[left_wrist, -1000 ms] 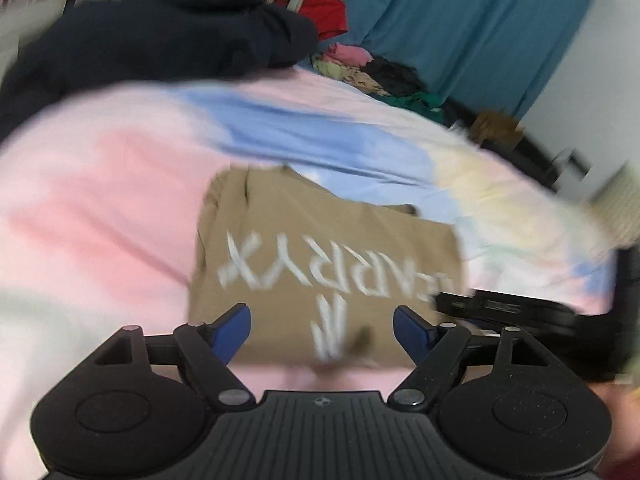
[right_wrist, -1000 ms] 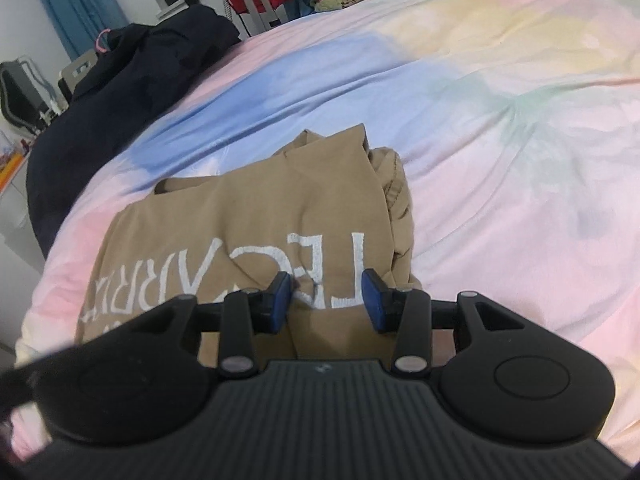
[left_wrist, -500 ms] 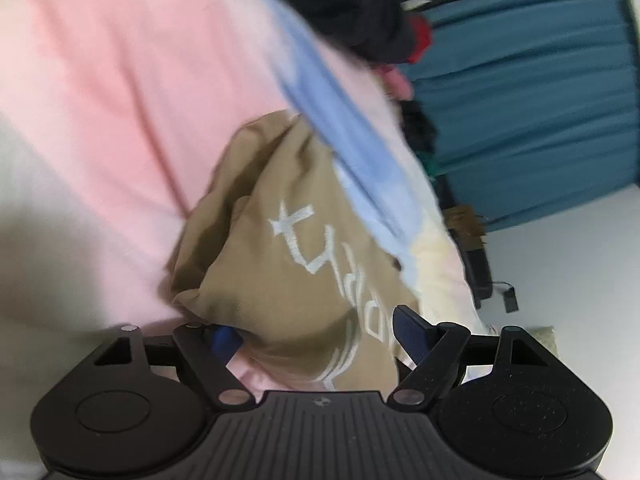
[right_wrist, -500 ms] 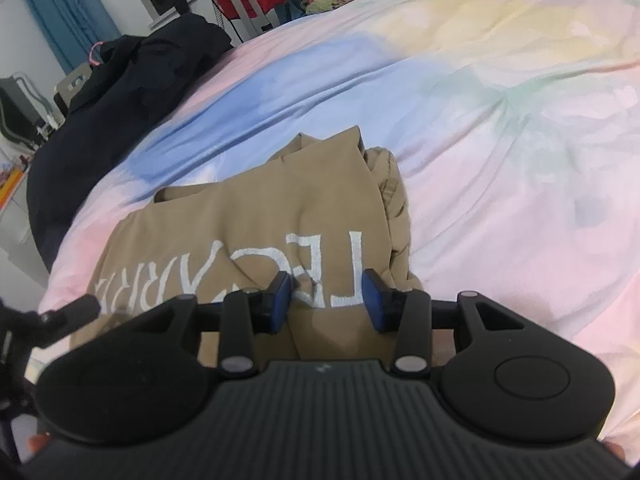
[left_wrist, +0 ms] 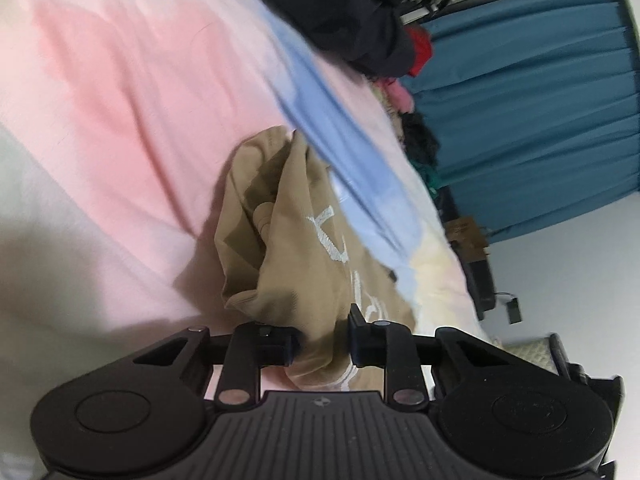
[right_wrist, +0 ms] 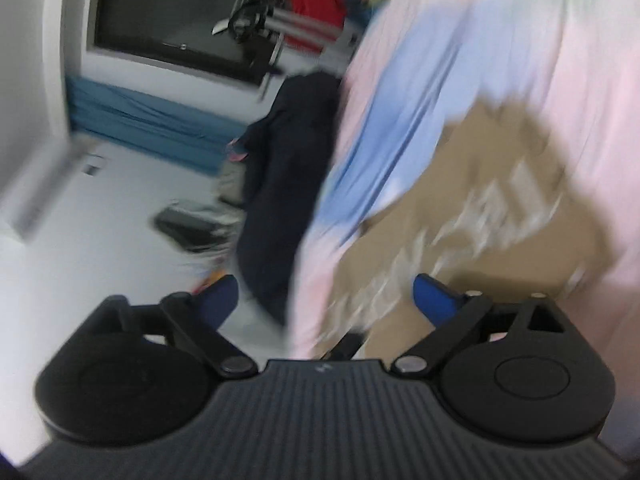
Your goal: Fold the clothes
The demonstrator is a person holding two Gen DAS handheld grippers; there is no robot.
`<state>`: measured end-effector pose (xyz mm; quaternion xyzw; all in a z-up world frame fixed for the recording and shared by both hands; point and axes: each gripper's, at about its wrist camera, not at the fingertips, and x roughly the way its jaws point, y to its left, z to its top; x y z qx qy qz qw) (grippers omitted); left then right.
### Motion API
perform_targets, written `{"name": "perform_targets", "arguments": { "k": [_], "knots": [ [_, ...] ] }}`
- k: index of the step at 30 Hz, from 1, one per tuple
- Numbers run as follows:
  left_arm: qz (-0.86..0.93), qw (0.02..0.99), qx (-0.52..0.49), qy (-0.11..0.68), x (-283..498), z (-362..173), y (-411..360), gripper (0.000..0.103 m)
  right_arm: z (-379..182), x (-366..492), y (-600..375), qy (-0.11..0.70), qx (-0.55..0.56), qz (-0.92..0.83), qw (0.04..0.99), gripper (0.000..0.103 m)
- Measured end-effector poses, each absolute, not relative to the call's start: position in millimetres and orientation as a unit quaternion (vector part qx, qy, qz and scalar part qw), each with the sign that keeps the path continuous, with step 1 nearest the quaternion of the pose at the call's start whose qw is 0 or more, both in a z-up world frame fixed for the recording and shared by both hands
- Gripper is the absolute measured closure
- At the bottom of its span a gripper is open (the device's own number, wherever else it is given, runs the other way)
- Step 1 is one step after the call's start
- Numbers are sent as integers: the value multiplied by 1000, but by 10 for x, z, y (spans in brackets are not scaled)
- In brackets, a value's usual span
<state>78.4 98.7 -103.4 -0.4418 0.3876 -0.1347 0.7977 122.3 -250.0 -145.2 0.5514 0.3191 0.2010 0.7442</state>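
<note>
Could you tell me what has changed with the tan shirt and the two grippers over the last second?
The left gripper has rolled and is closing on the near edge of the tan shirt, bunching its left side upward. The right gripper, which had shirt fabric between its fingers, is opening and has rolled away, with nothing gripped. The shirt remains on the pastel bedspread, dark clothes still beyond it.

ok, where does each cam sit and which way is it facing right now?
Left wrist: on the left gripper, looking along its fingers, which are closing on a bunched tan shirt on the pastel bedsheet.
Right wrist: on the right gripper, rolled and blurred, fingers opening with nothing between; sees the bed edge and floor.
Shared: tan shirt, bedsheet, dark garment.
</note>
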Motion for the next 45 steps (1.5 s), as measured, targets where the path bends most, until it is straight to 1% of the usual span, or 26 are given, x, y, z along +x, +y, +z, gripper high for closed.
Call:
{"name": "perform_targets", "arguments": {
  "k": [3, 6, 9, 10, 11, 12, 13, 14, 15, 16, 18, 22, 25, 28, 32, 36, 40, 45],
  "knots": [
    [-135, 800, -441, 384, 784, -1019, 989, 78, -1755, 1295, -2316, 374, 603, 213, 671, 7],
    [-134, 795, -451, 382, 781, -1041, 1009, 78, -1984, 1330, -2212, 408, 614, 184, 650, 7],
    [-134, 786, -468, 380, 787, -1074, 1039, 79, -2120, 1317, -2301, 403, 634, 132, 647, 7],
    [-134, 783, -474, 380, 790, -1087, 1046, 79, -2159, 1306, -2355, 397, 642, 113, 647, 9],
    [-133, 780, -480, 379, 793, -1100, 1054, 79, -2198, 1295, -2409, 391, 649, 93, 646, 12],
    [-133, 778, -484, 379, 805, -1114, 1052, 79, -2237, 1284, -2462, 384, 656, 74, 645, 24],
    [-133, 776, -486, 379, 818, -1127, 1048, 79, -2267, 1270, -2506, 381, 661, 55, 645, 30],
    [-132, 775, -488, 380, 833, -1142, 1042, 79, -2297, 1256, -2550, 377, 665, 36, 644, 33],
    [-132, 773, -490, 381, 848, -1157, 1036, 79, -2310, 1261, -2538, 374, 665, 32, 645, 38],
    [-131, 772, -491, 382, 854, -1164, 1033, 79, -2322, 1267, -2524, 371, 666, 29, 647, 46],
    [-130, 771, -493, 382, 864, -1166, 1027, 79, -2273, 1283, -2485, 369, 653, 29, 661, 50],
    [-132, 770, -495, 381, 901, -1153, 1010, 79, -2172, 1302, -2437, 366, 630, 27, 684, 64],
    [-132, 763, -503, 384, 914, -1111, 1013, 79, -2072, 1290, -2444, 360, 620, 24, 697, 69],
    [-132, 761, -500, 391, 862, -944, 1016, 79, -1913, 1222, -2497, 349, 617, 21, 705, 71],
    [-139, 754, -495, 408, 731, -588, 977, 79, -1615, 988, -2570, 332, 618, 22, 713, 72],
    [-156, 737, -490, 438, 695, -221, 764, 79, -1258, 746, -2846, 305, 620, 23, 723, 73],
    [-181, 734, -470, 456, 885, 123, 352, 79, -926, 666, -3216, 281, 620, 16, 732, 73],
    [-205, 731, -441, 478, 1438, 358, -469, 79, -735, 880, -3894, 257, 628, -25, 734, 73]
  ]
}}
